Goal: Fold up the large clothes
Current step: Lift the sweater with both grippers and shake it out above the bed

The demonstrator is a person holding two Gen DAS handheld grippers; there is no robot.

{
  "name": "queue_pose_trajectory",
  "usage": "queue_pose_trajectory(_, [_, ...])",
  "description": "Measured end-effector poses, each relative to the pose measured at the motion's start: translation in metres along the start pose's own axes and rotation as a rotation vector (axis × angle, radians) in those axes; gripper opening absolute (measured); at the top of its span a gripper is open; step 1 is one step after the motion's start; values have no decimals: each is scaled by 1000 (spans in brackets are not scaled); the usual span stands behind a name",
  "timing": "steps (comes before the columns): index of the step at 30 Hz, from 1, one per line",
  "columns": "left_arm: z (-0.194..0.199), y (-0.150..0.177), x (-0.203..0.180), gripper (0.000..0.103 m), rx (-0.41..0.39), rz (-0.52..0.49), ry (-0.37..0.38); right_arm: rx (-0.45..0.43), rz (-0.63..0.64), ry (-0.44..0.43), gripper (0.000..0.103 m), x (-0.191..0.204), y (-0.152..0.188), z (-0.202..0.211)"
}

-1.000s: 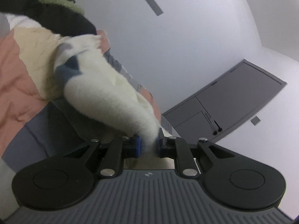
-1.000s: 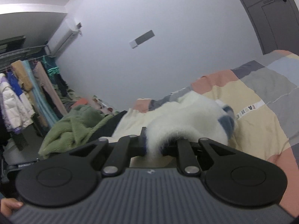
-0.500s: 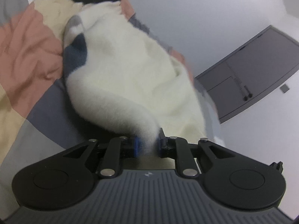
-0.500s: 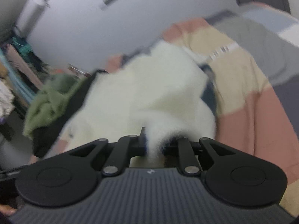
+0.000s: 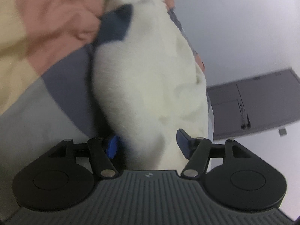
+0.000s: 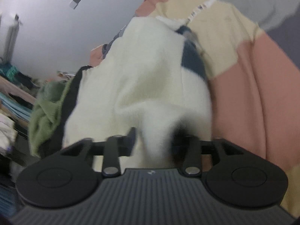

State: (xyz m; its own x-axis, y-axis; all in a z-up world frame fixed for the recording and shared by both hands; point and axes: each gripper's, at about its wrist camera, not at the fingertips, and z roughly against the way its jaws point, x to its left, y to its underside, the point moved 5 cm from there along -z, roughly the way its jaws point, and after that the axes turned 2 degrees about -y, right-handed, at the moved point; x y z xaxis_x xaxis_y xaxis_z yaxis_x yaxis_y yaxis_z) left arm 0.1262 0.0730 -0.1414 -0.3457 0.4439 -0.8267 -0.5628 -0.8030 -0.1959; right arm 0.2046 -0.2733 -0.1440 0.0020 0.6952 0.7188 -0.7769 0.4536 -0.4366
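A: Where is the garment?

B: The cream fleece sweater (image 5: pixel 150 78) lies bunched on the bed, on a patchwork quilt (image 5: pixel 48 24) of pink, beige and grey blocks. A navy patch (image 5: pixel 114 26) shows on its far left side in the left wrist view.

A: And the left gripper (image 5: pixel 148 143)?

B: Its jaws have just been opening. They stand spread now, with a fold of the sweater between them. The blue pad on the right (image 5: pixel 182 142) is clear of the cloth; the left pad (image 5: pixel 111 146) sits against the fleece's edge, but nothing is pinched.

A: The right gripper (image 6: pixel 155 142)?

B: The same: its jaws have just been opening and stand apart, with a rounded lump of the sweater (image 6: pixel 142 86) between them. The picture is blurred and the fleece hides the fingertips, so I cannot tell whether either pad touches the cloth.

A: What lies around the sweater?

B: In the right wrist view a green knitted garment (image 6: pixel 45 110) lies beside the sweater on its left, with a black cloth (image 6: pixel 75 86) between the two. Farther left, more clothes (image 6: pixel 11 101) are piled, too blurred to name. In the left wrist view a grey door (image 5: pixel 258 103) shows on the white wall (image 5: pixel 243 28).
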Motion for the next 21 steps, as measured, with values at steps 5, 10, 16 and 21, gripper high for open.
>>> queue_pose_trajectory(5, [5,-4,16,69,-36,76,-35,49,-20,12,70,-1,20,4])
queue_pose_trajectory(10, [-12,-3,12,68,-29,99,-23,87,-47,4,68,-2,37,1])
queue_pose_trajectory(16, [-33,7,-9,44,77,-11,-21,71,61,-70,28,20,31,6])
queue_pose_trajectory(21, [-10,4,-12,23,-8,5,29,-9,159,-80,18,30,20,19])
